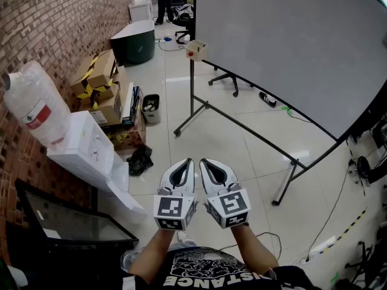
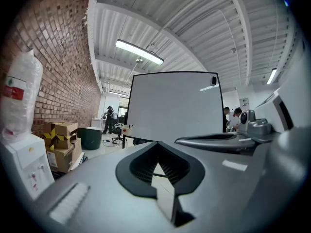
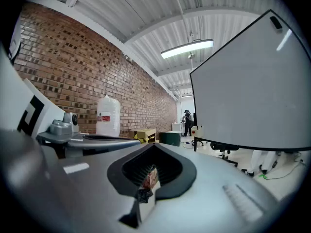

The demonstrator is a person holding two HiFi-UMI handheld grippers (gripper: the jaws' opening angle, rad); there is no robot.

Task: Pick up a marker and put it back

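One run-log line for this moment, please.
left gripper: shut, empty | right gripper: shut, empty | side by side, level | whiteboard ahead

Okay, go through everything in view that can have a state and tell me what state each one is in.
left gripper: shut, empty, pointing level.
right gripper: shut, empty, pointing level.
whiteboard: upright on its stand, no writing.
ceiling light: on.
water bottle: upside down on the dispenser.
small box: fixed at the whiteboard's corner; contents not visible.
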